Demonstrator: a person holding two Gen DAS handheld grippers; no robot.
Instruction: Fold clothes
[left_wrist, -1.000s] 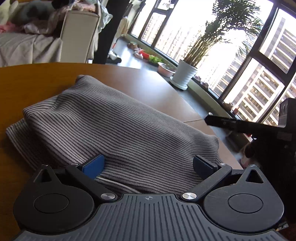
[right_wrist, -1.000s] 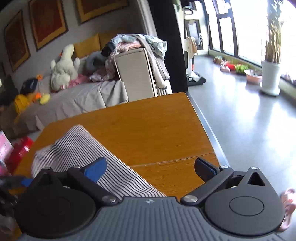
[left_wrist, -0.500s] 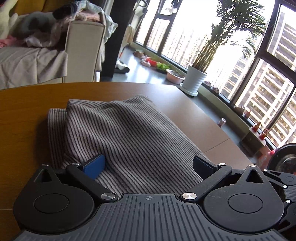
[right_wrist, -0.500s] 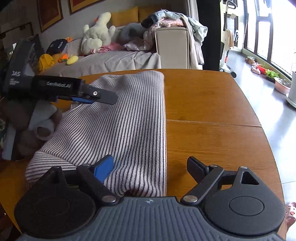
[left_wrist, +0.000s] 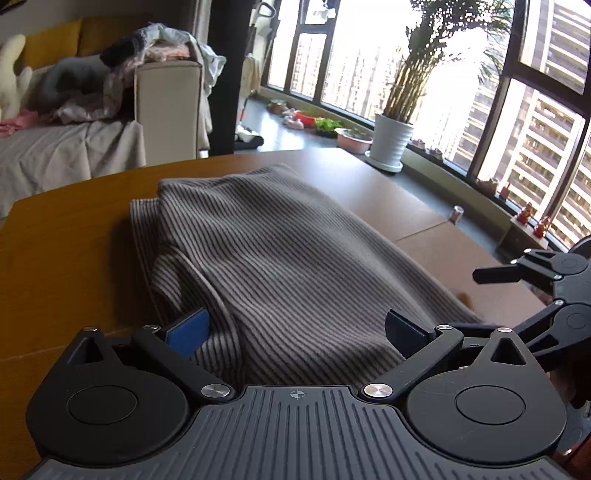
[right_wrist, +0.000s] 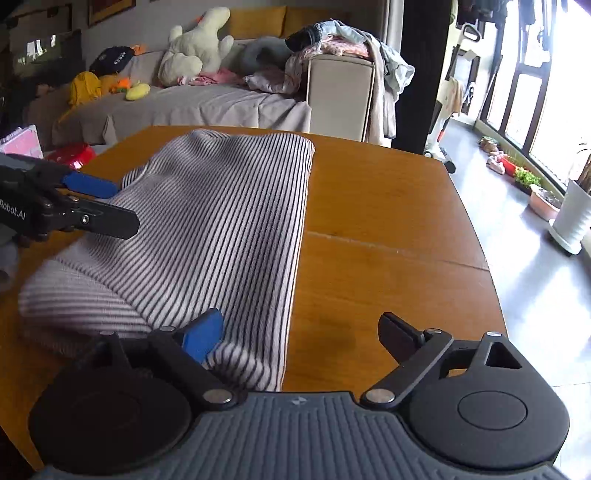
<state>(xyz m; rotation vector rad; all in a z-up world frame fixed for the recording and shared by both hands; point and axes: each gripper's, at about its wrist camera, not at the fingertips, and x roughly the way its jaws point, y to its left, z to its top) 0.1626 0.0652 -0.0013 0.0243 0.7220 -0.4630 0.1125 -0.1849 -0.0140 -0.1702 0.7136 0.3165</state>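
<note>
A grey striped knit garment lies folded on the wooden table; it also shows in the right wrist view. My left gripper is open, its fingers spread over the garment's near edge. It appears at the left of the right wrist view. My right gripper is open over the garment's near right corner, its left fingertip above the cloth and the right one above bare table. It shows at the right edge of the left wrist view.
A sofa with plush toys and a pile of clothes stands beyond the table. A potted plant stands by the windows. The table's right edge drops to the floor.
Both grippers pulled back toward the near edge of the garment and swung to face along it. The garment now lies folded lengthwise. Both stay open.
</note>
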